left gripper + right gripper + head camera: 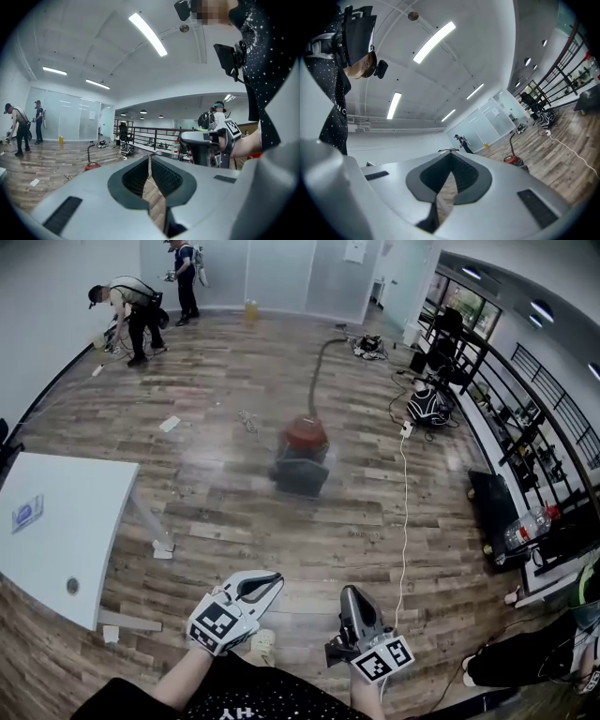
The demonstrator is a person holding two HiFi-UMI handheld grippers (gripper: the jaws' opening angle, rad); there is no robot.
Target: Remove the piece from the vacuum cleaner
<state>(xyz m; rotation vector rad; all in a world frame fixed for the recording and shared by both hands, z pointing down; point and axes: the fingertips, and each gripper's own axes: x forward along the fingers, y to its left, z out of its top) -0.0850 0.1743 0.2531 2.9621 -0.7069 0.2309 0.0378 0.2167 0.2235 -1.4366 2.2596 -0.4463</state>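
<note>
Well short of vac (302, 457), L gripper (272, 580) & R gripper (350, 592) side by side, jaws together, empty

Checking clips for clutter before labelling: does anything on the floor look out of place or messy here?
Yes, mildly. White scraps lie scattered on the wood floor left of the red vacuum cleaner, and a white cable trails loose across the floor on its right. Nothing looks spilled or broken.
</note>
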